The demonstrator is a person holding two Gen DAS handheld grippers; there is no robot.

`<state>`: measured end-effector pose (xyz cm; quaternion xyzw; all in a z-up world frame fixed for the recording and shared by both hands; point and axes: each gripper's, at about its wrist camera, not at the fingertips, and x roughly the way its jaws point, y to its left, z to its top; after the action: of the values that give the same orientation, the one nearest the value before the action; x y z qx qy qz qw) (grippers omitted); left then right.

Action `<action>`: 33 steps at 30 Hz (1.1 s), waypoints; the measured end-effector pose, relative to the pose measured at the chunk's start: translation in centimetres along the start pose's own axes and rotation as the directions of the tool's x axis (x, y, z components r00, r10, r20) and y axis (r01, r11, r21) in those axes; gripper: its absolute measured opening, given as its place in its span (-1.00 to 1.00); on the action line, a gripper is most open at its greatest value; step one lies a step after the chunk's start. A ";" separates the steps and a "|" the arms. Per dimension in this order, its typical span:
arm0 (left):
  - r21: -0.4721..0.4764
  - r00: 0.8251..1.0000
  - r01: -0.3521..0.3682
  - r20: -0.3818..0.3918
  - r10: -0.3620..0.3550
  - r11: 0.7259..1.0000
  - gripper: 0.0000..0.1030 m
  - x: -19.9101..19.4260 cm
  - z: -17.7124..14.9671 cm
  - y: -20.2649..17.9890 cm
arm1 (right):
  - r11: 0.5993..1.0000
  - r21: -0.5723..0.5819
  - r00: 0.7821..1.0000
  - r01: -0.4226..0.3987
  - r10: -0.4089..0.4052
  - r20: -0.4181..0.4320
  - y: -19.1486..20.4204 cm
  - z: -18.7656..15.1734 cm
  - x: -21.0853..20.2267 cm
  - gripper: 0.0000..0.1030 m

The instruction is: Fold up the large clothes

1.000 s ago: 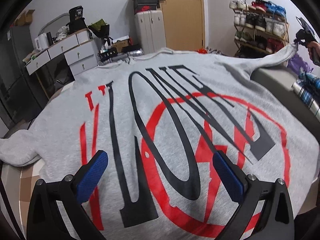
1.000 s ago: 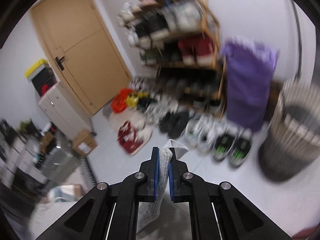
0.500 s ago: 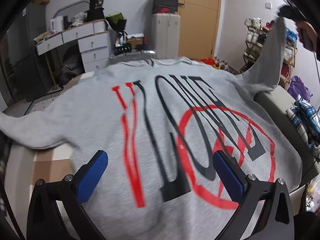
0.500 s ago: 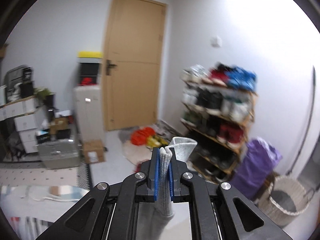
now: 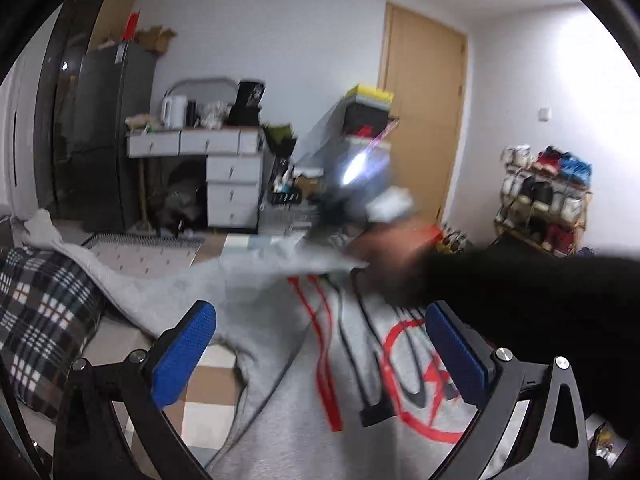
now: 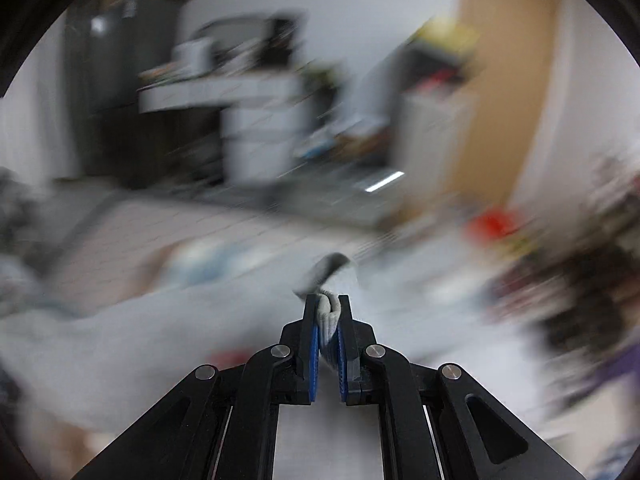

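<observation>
Large grey cotton sweatshirt with red and black print lies spread on the surface below, one sleeve trailing left next to a black-and-white plaid cushion. Left gripper hovers over it, blue pads wide apart, nothing between them. Right gripper is clamped on the ribbed grey cuff; a black-sleeved arm crosses the left view, blurred.

Two tong-mounted fisheyes, low over sweatshirt, sharing desk and door.
</observation>
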<state>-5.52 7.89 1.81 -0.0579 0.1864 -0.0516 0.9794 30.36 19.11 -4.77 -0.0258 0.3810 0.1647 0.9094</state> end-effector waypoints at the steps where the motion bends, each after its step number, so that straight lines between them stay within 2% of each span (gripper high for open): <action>1: 0.004 1.000 0.027 -0.002 -0.027 1.000 0.98 -0.1 -0.3 -0.3 | 1.000 0.016 0.999 -0.022 0.022 -0.036 2.0 -1.2 2.6 -0.87; 3: -0.002 0.996 0.082 -0.017 -0.082 0.997 0.98 -0.2 -0.7 -0.8 | 0.999 0.030 0.996 -0.044 0.046 -0.078 5.0 -3.3 6.0 -0.86; 5: 0.002 0.993 0.116 -0.009 -0.116 0.993 0.97 -0.6 -1.1 -1.3 | 0.997 0.032 0.995 -0.064 0.066 -0.079 7.0 -4.2 7.5 -0.86; 7: -0.009 0.995 0.100 0.029 -0.099 0.995 0.94 -1.4 -0.9 -0.7 | 0.996 0.041 0.994 -0.084 0.086 -0.060 9.0 -4.6 8.1 -0.85; 9: -0.043 0.988 0.143 0.058 -0.140 0.989 0.94 -1.4 -0.2 0.3 | 0.992 0.063 0.993 -0.107 0.110 -0.047 9.8 -4.7 8.6 -0.78; 10: -0.060 0.987 0.147 0.069 -0.143 0.987 0.94 -1.3 0.2 0.6 | 0.985 0.084 0.986 -0.149 0.154 -0.060 9.7 -4.7 9.1 -0.77; 11: -0.080 0.985 0.159 0.086 -0.152 0.984 0.94 -1.6 0.4 1.1 | 0.968 0.125 0.967 -0.218 0.231 -0.104 9.6 -5.3 9.8 -0.58; 12: -0.098 0.980 0.178 0.104 -0.168 0.979 0.94 -1.6 0.5 1.4 | 0.956 0.148 0.949 -0.253 0.275 -0.154 9.9 -5.5 10.4 0.06; 13: -0.104 0.978 0.185 0.115 -0.173 0.977 0.94 -2.0 0.5 1.7 | 0.949 0.165 0.934 -0.270 0.300 -0.196 10.3 -5.9 10.7 0.40; 14: -0.109 0.976 0.187 0.134 -0.172 0.976 0.95 -2.2 0.4 1.8 | 0.937 0.182 0.910 -0.297 0.335 -0.242 10.2 -6.8 10.7 0.60; 17: -0.115 0.969 0.188 0.186 -0.165 0.975 0.96 -2.7 0.4 2.0 | 0.905 0.158 0.873 -0.394 0.422 -0.246 9.2 -8.1 8.0 0.58; 18: -0.111 0.968 0.188 0.191 -0.164 0.976 0.96 -2.9 0.3 2.0 | 0.883 0.174 0.854 -0.436 0.467 -0.230 8.2 -8.6 6.7 0.60; 19: -0.112 0.968 0.183 0.196 -0.159 0.977 0.96 -2.8 0.2 2.0 | 0.870 0.191 0.845 -0.455 0.489 -0.214 6.9 -9.1 5.4 0.64; 20: -0.119 0.966 0.184 0.204 -0.157 0.976 0.96 -2.8 0.1 2.1 | 0.868 0.213 0.850 -0.448 0.488 -0.201 5.0 -9.5 4.1 0.74; 21: -0.124 0.966 0.186 0.207 -0.158 0.975 0.96 -2.9 0.0 2.1 | 0.865 0.233 0.853 -0.444 0.488 -0.185 3.9 -10.0 3.3 0.78; 22: -0.125 0.966 0.182 0.208 -0.154 0.975 0.96 -2.9 -0.2 2.1 | 0.857 0.270 0.860 -0.439 0.488 -0.152 1.2 -10.7 1.6 0.78; 24: -0.124 0.973 0.151 0.194 -0.126 0.981 0.96 -2.5 -0.3 2.1 | 0.850 0.341 0.887 -0.401 0.454 -0.089 -3.1 -11.8 -1.3 0.80; 26: -0.127 0.983 0.100 0.164 -0.079 0.987 0.96 -1.9 -0.5 2.3 | 0.824 0.415 0.908 -0.386 0.418 0.015 -7.8 -13.2 -5.4 0.91; 28: -0.145 0.993 0.035 0.117 -0.018 0.989 0.96 -0.5 -0.5 2.8 | 0.802 0.446 0.916 -0.397 0.381 0.128 -11.3 -14.7 -9.5 0.97; 29: -0.155 0.995 0.008 0.095 0.007 0.988 0.96 0.1 -0.4 3.1 | 0.807 0.441 0.920 -0.393 0.338 0.201 -13.0 -16.2 -12.2 1.00; 30: -0.165 0.997 -0.021 0.075 0.033 0.986 0.96 0.7 -0.4 3.6 | 0.814 0.433 0.920 -0.387 0.310 0.239 -13.5 -17.1 -13.6 1.00; 33: -0.177 0.990 -0.131 0.018 0.136 0.975 0.96 2.0 -0.7 5.0 | 0.865 0.373 0.913 -0.336 0.202 0.354 -14.6 -20.7 -17.2 1.00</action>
<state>-3.48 12.55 -0.22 -0.1320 0.1788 0.0319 0.9745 9.61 -3.03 -8.51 0.2530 0.2634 0.2062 0.9078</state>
